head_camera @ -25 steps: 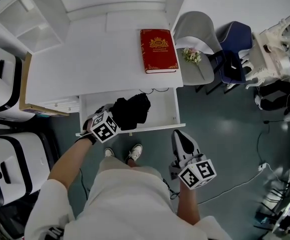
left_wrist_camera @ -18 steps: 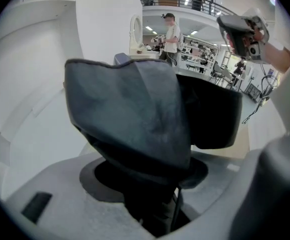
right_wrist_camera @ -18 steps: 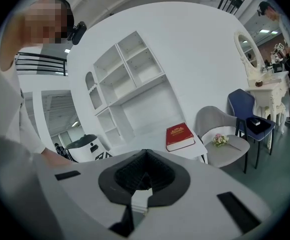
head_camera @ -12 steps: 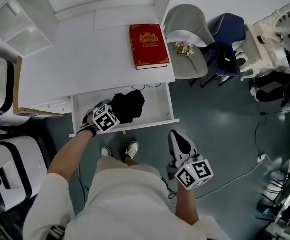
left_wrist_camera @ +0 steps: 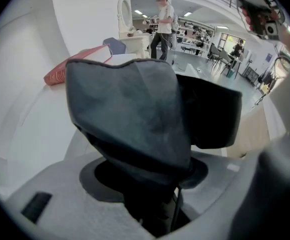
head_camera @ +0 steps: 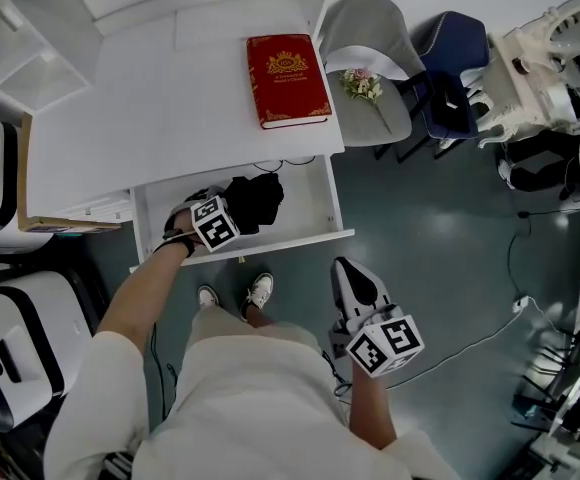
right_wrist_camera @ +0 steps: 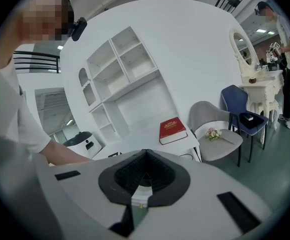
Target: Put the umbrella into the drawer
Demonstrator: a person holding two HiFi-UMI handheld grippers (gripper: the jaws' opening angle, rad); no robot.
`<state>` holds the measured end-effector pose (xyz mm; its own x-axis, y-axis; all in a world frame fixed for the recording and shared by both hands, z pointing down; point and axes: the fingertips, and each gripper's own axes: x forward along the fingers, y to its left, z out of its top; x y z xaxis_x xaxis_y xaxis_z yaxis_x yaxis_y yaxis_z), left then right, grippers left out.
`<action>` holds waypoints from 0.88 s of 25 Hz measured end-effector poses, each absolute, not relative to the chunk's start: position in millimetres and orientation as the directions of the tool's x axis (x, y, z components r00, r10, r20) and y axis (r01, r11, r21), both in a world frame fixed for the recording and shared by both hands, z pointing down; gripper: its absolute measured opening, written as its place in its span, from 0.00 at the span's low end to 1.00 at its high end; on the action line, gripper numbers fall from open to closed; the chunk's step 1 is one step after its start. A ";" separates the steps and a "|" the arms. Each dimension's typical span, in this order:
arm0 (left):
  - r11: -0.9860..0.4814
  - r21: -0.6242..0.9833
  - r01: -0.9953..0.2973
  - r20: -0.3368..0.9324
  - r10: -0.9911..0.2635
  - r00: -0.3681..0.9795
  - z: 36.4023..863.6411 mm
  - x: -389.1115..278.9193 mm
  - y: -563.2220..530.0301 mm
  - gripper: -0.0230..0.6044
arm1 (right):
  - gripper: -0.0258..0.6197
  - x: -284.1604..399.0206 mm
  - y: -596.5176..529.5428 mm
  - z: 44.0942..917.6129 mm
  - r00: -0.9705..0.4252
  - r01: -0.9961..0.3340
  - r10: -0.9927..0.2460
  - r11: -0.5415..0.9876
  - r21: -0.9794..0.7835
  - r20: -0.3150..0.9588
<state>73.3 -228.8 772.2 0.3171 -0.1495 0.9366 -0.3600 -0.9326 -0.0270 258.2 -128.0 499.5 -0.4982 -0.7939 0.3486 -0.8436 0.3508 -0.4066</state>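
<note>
Change since a second ago: left gripper (head_camera: 230, 208) lower and further in, down inside the open drawer (head_camera: 308, 200) together with the umbrella (head_camera: 256, 196). Right gripper (head_camera: 353, 272) much where it was, over the floor just outside the drawer front.

Left jaws partly apart, clamped on the umbrella; black folded fabric bulging up from between them and filling most of the left gripper view. Umbrella within the drawer's left half, against the bottom or just above it: cannot tell which. Right jaws together, nothing between.

Red book (head_camera: 288, 66) flat on the desk (head_camera: 160, 118) behind the drawer. Grey chair (head_camera: 365, 30) beside the desk, flowers (head_camera: 362, 85) on its seat.
</note>
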 end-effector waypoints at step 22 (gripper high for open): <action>-0.939 -0.003 -0.343 0.952 -0.108 0.287 820.0 89.1 -241.1 0.47 | 0.04 266.8 -122.8 517.9 -0.502 -0.846 -0.761 0.336 -0.413 0.410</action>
